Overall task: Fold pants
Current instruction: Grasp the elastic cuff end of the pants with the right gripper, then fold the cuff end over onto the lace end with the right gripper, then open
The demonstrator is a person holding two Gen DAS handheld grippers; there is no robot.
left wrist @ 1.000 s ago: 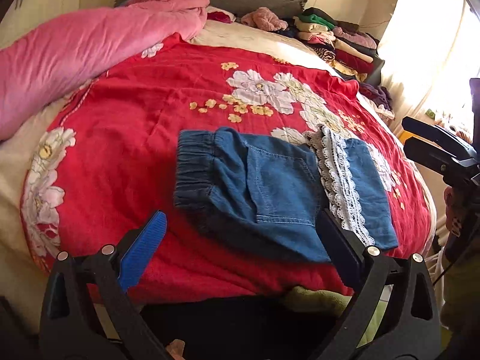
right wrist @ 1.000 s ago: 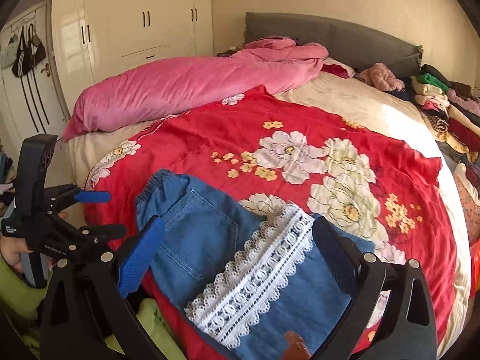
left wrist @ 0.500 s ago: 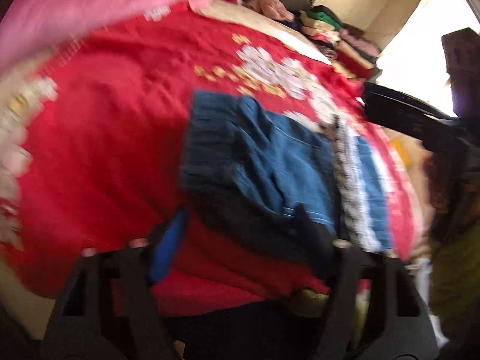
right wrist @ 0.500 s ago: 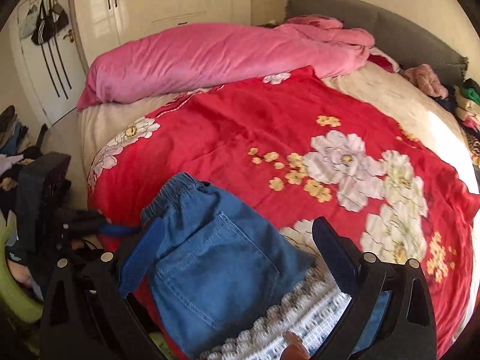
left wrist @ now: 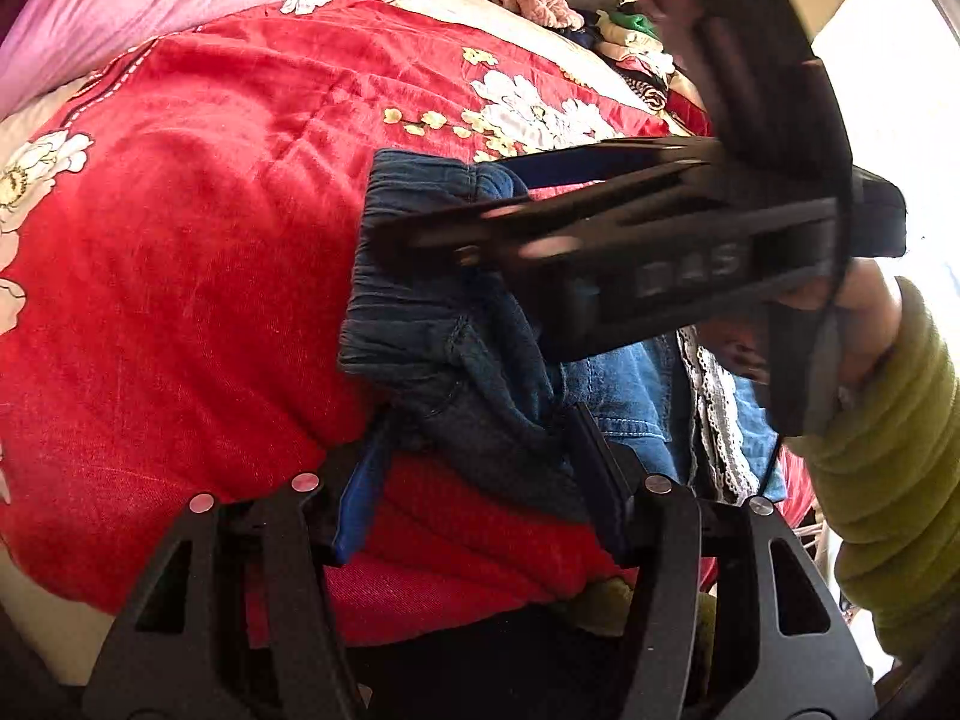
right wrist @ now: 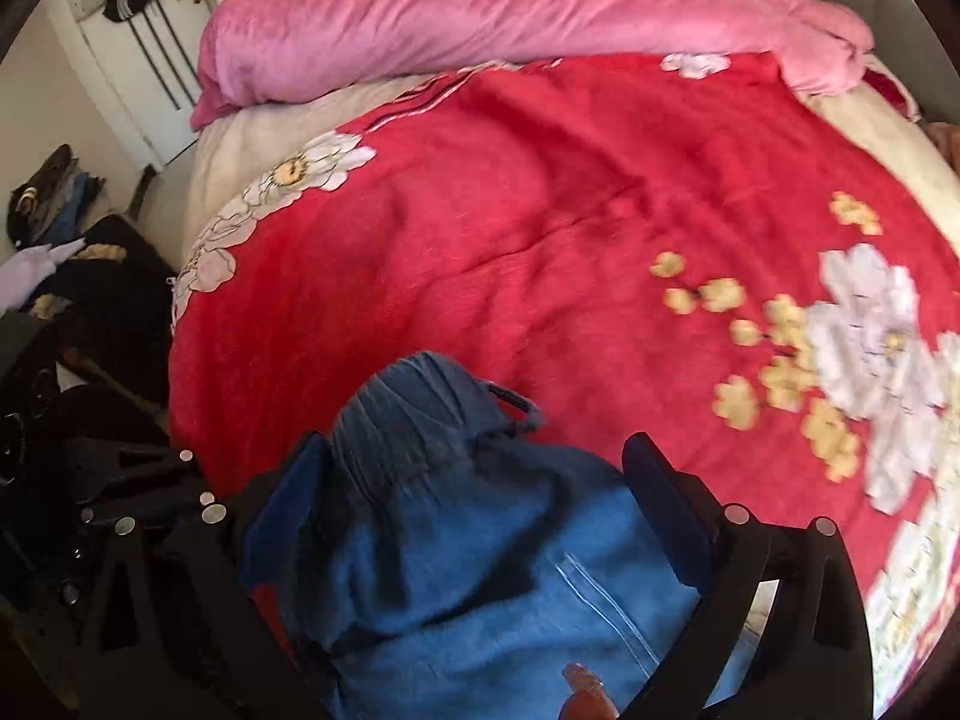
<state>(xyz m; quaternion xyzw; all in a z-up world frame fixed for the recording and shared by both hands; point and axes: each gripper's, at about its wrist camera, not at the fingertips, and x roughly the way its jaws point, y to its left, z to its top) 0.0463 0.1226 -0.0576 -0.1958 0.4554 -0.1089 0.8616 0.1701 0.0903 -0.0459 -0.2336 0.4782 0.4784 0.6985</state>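
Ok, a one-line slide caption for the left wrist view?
Left gripper closing on bunched denim pants atop the red floral blanket; right gripper reaches across the waistband.

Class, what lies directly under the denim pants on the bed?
The denim pants rest on the red floral blanket. Whatever lies beneath that blanket is covered.

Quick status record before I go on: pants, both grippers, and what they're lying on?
garment: denim pants, lace-trimmed, waistband end towards the left
surface: red floral blanket
left gripper: jaws have just been closing; near edge of the denim is bunched between its pads
right gripper: open, straddling the waistband end, not gripping
behind: pink duvet at the far edge of the blanket
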